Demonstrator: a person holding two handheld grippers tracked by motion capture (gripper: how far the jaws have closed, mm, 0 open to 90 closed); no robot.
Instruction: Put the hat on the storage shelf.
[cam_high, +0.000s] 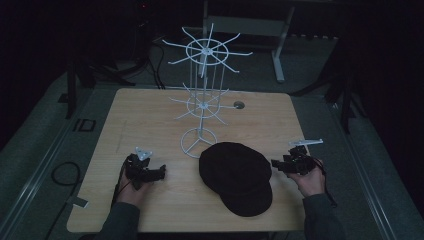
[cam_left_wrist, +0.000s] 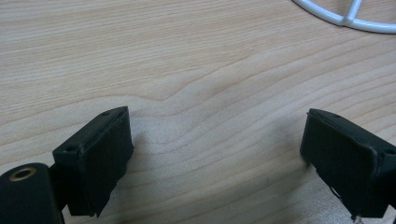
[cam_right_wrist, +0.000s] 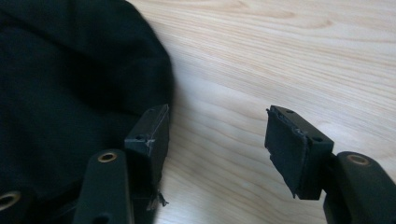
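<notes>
Hovering right tool (cam_right_wrist: 217, 149) open beside cap (cam_high: 235, 175) edge, bare table (cam_high: 150, 115) around

The cap (cam_high: 236, 176) is plain black, without pattern. The wire rack (cam_high: 204, 102) at its eleven o'clock is white, and the counter (cam_high: 150, 115) is pale wood with wavy grain. Both tools, left (cam_high: 161, 171) and right (cam_high: 274, 163), are black.

Black cap (cam_right_wrist: 70, 93) cut off left.

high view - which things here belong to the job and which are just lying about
In the job: black cap; white wire rack; right tongs, open beside the cap; left tongs, open over bare table.

Lying about: cable loop on the floor; grey desk frame behind.
</notes>
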